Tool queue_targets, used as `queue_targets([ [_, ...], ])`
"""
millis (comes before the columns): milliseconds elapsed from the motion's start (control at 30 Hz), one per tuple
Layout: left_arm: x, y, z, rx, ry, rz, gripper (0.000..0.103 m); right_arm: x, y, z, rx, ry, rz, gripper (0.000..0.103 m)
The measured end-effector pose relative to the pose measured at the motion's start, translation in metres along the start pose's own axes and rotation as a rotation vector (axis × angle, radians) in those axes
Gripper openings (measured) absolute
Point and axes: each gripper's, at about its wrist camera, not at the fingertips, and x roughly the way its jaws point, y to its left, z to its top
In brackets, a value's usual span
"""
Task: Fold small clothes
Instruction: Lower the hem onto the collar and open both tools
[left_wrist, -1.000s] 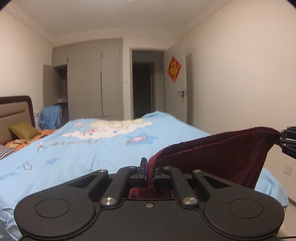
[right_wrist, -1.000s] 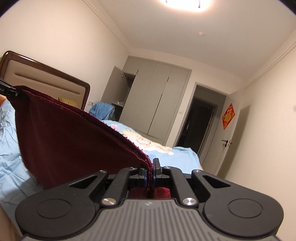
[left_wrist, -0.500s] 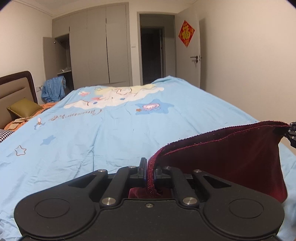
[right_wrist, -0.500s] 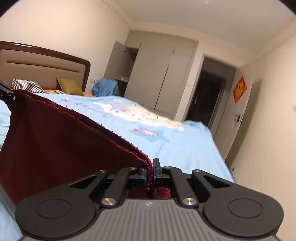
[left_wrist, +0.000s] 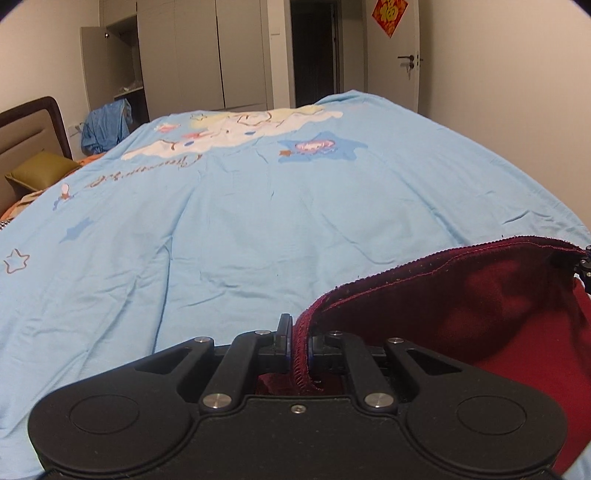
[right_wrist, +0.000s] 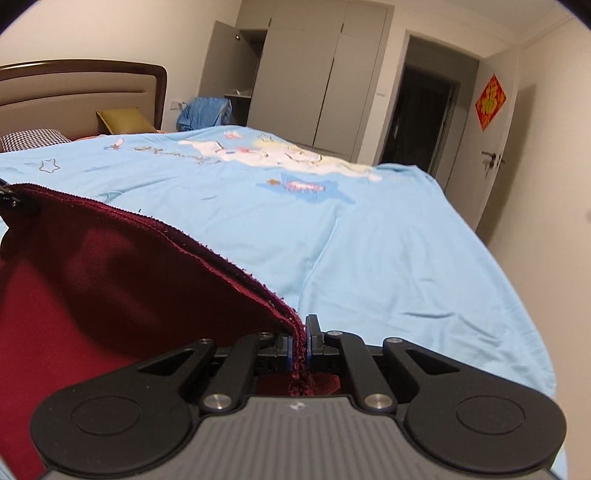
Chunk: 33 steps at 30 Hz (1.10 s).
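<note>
A dark red cloth garment (left_wrist: 480, 306) hangs stretched between my two grippers over the near edge of the bed. My left gripper (left_wrist: 299, 343) is shut on one corner of its hemmed edge. My right gripper (right_wrist: 300, 343) is shut on the other corner; the garment (right_wrist: 110, 280) spreads to its left. Each gripper's tip shows at the far end of the cloth in the other view: the right gripper (left_wrist: 585, 266) and the left gripper (right_wrist: 9, 199). The cloth's lower part sags below the held edge.
The bed's light blue cartoon quilt (left_wrist: 258, 206) spreads ahead. A headboard (right_wrist: 74, 85), an olive pillow (right_wrist: 123, 120) and a checked pillow (right_wrist: 31, 138) are at the left. A wardrobe (right_wrist: 314, 74), blue clothes (right_wrist: 203, 112) and a doorway (right_wrist: 421, 110) stand beyond.
Both grippers have tilted down and lowered towards the bed, carrying the red garment with them. The quilt now fills the views; the ceiling has left them.
</note>
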Motion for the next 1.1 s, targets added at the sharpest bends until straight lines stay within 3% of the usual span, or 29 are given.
queue_targets([
  [300,0.039,0.003,-0.002,-0.013,0.07,-0.008,0.01,0.039,0.002,-0.015,0.007,0.06,0.018,0.007],
  [467,0.053,0.009,-0.002,-0.063,0.107,-0.014,0.014,0.051,0.001,-0.016,0.021,0.08,0.021,0.013],
  [567,0.056,0.013,-0.003,-0.096,0.12,-0.019,0.025,0.055,0.003,-0.018,0.02,0.089,0.021,0.018],
  [700,0.058,0.018,-0.003,-0.124,0.113,0.0,0.047,0.058,0.004,-0.018,0.022,0.084,0.002,0.045],
  [800,0.055,0.023,-0.002,-0.149,0.094,0.009,0.071,0.059,0.004,-0.018,0.029,0.08,-0.011,0.06],
  [867,0.051,0.026,-0.001,-0.168,0.071,0.016,0.094,0.058,0.004,-0.019,0.029,0.074,-0.025,0.072],
  [933,0.046,0.028,-0.002,-0.182,0.043,0.04,0.102,0.056,0.004,-0.02,0.027,0.065,-0.046,0.085],
  [1100,0.051,0.03,-0.014,-0.167,0.056,0.119,0.102,0.046,0.002,-0.026,0.042,0.053,-0.104,0.103],
])
